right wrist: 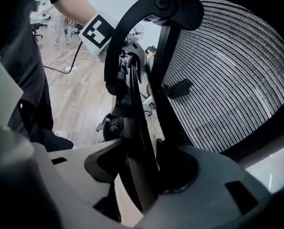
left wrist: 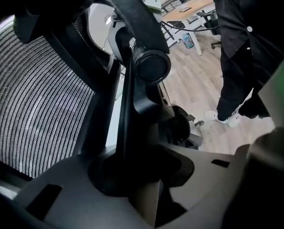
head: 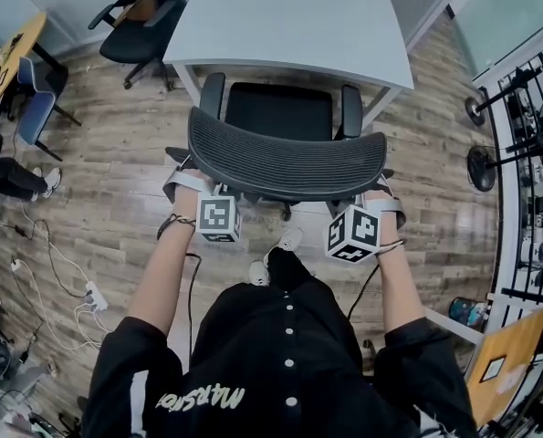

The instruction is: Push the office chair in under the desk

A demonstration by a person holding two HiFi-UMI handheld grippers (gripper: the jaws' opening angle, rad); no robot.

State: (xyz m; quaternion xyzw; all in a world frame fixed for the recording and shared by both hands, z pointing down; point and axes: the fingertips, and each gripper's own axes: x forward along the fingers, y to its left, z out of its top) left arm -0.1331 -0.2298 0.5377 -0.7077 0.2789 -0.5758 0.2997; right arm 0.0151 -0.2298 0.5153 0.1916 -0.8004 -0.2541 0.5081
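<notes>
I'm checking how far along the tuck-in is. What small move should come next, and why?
Probably a short, even push straight toward the desk with both hands. The left gripper and right gripper each clamp the office chair at its backrest frame, and the seat lies mostly out in front of the desk edge, roughly centred.

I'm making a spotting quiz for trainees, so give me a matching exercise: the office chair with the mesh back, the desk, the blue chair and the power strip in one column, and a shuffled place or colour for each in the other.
Things:
1. office chair
2. desk
3. blue chair
4. power strip

Descriptions:
A. white, lying on the floor at the lower left
B. pale grey top, at the top of the head view
C. dark mesh back, in the middle of the head view
D. at the far left, beside a yellow table

Pairs: 1-C, 2-B, 3-D, 4-A
</notes>
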